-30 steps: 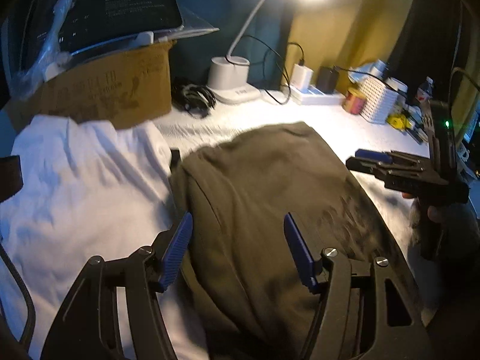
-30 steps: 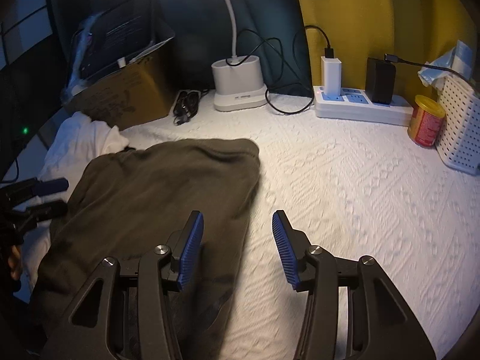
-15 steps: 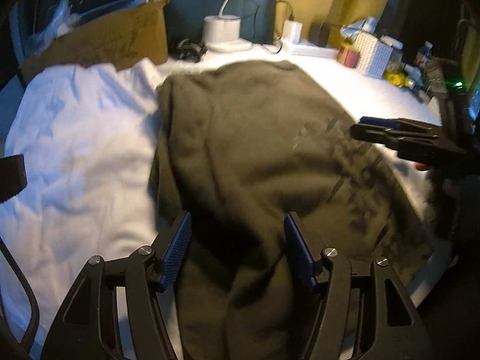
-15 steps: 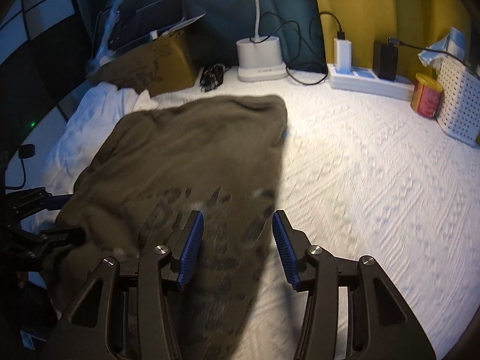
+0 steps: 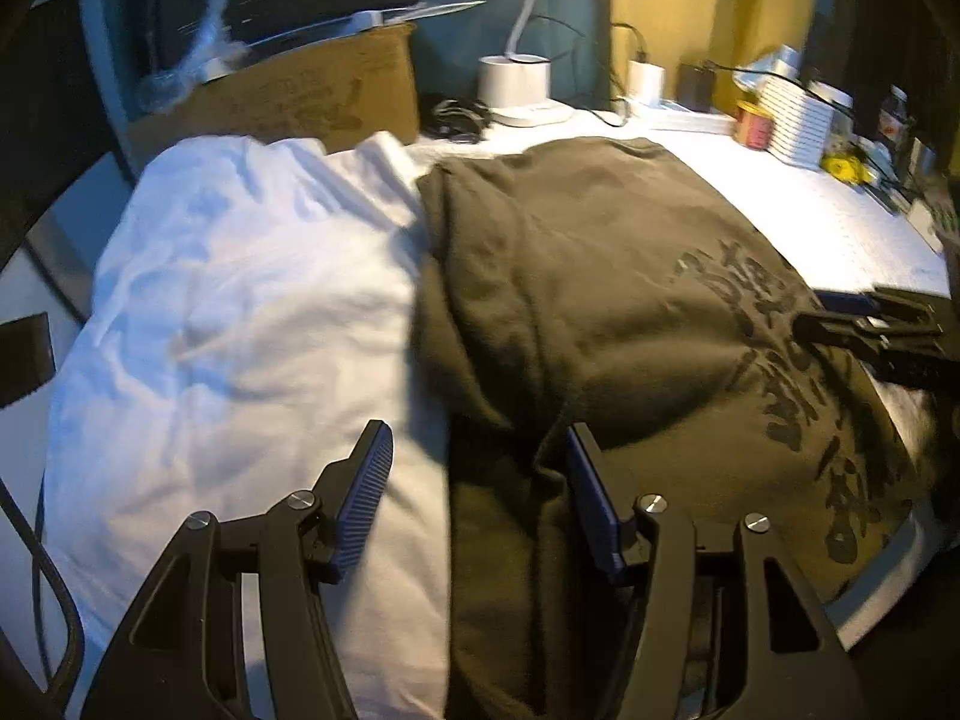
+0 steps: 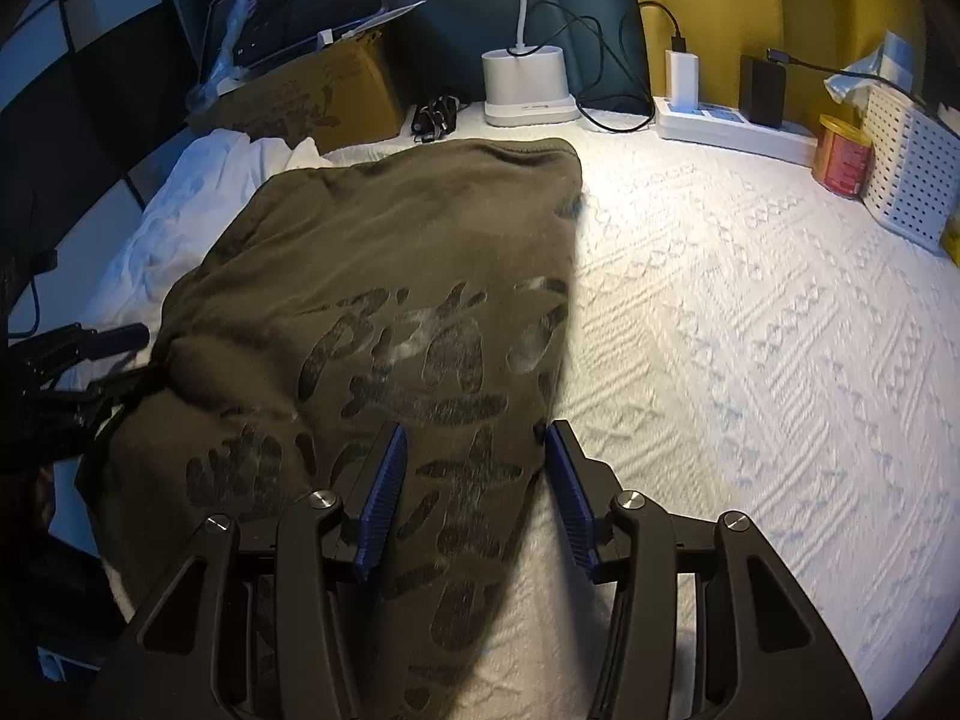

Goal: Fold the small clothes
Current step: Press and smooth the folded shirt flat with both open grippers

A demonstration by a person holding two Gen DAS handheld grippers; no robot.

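Note:
A dark olive shirt (image 5: 600,276) with a darker print lies spread on the white textured table cover (image 6: 750,330). My left gripper (image 5: 477,480) hovers low over the shirt's left edge. Its jaws are closing, with a fold of the shirt and some white cloth between them, and the pads do not press on either. In the right wrist view the left gripper (image 6: 114,360) sits at the shirt's (image 6: 390,240) bunched left edge. My right gripper (image 6: 474,468) stands open over the shirt's printed right edge. The left wrist view shows the right gripper (image 5: 840,312) low over the print.
A crumpled white cloth (image 5: 240,300) lies left of the shirt. A cardboard box (image 5: 300,96) with a bagged screen on top stands behind it. At the back are a lamp base (image 6: 525,84), a power strip (image 6: 732,126), a red can (image 6: 843,156) and a white basket (image 6: 906,180).
Both grippers drew back toward the near side of the table and sank a little. The shirt's printed near part has come under them, and the shirt itself stayed in place.

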